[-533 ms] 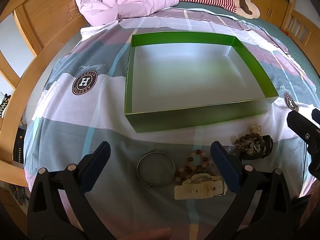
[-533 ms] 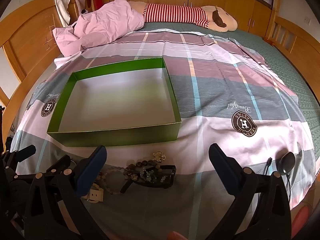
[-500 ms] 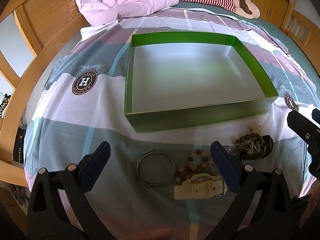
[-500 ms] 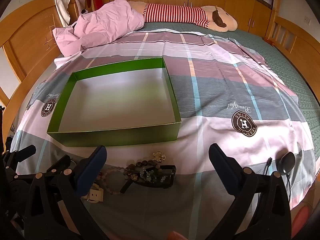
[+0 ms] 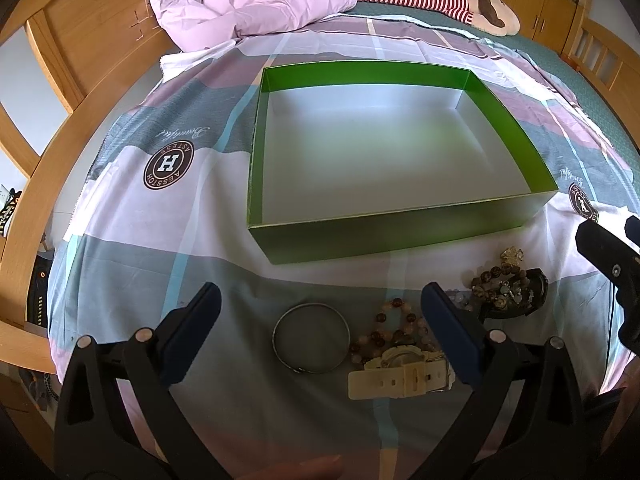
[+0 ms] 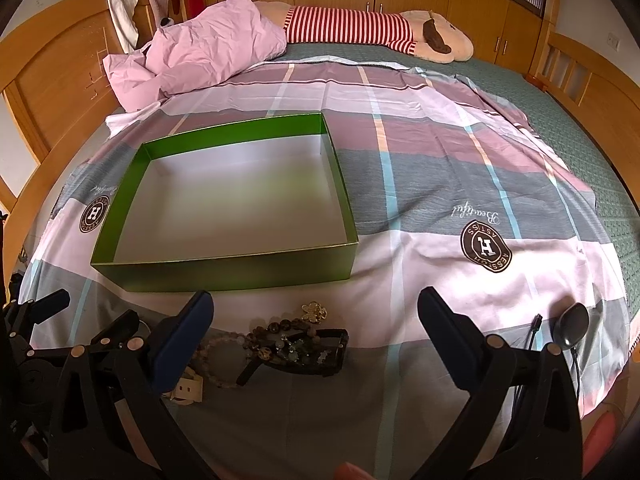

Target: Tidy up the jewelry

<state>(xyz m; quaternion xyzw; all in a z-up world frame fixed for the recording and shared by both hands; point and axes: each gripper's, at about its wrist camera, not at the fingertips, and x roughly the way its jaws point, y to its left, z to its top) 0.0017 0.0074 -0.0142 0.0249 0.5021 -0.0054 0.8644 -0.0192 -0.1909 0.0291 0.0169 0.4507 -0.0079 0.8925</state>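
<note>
A shallow green box with a white bottom lies on the bed, nothing inside it. In front of it the jewelry is spread on the sheet: a metal bangle, a bead bracelet, a cream watch, and a dark beaded bracelet over a black hair clip, with a small gold charm behind. My left gripper hovers open over the bangle. My right gripper hangs open above the dark beads.
A pink pillow and a striped plush toy lie at the head of the bed. Wooden bed rails run along both sides. A black cable with a small round device lies on the sheet at the right.
</note>
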